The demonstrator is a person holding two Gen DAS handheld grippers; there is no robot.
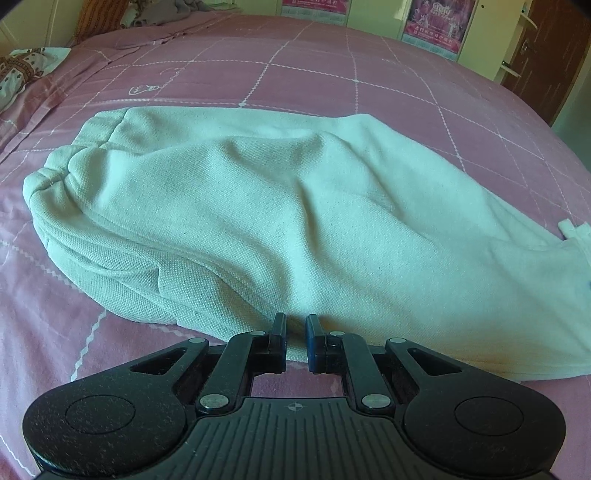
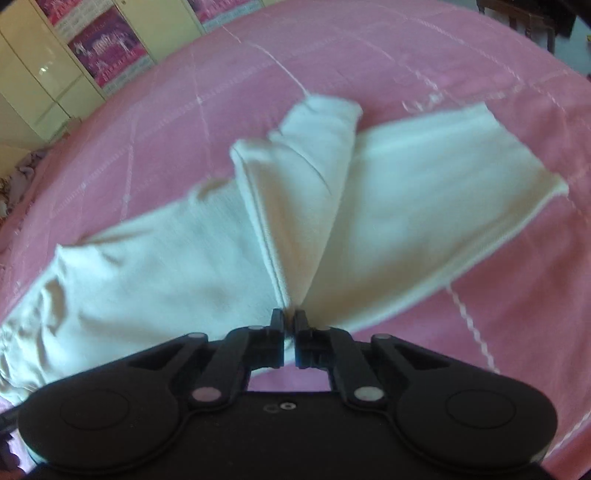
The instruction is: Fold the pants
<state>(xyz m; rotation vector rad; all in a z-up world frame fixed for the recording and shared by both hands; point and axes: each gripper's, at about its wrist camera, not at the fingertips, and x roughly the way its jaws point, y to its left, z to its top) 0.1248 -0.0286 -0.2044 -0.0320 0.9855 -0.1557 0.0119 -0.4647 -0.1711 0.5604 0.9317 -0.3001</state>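
Note:
Pale white-green pants (image 1: 258, 206) lie across a pink quilted bed, the elastic waistband at the left. My left gripper (image 1: 295, 325) sits at the near edge of the pants with its jaws slightly apart; a bit of the fabric edge lies in the gap, not clamped. In the right wrist view the pants' legs (image 2: 406, 206) spread out and a fold of fabric (image 2: 295, 206) rises into my right gripper (image 2: 290, 317), which is shut on that pinched cloth. The view is blurred by motion.
The pink bedspread (image 1: 332, 85) extends all around the pants. A patterned pillow (image 1: 22, 74) lies at the far left. Cream wardrobe doors with pink posters (image 1: 436, 26) stand behind the bed, also in the right wrist view (image 2: 103, 48).

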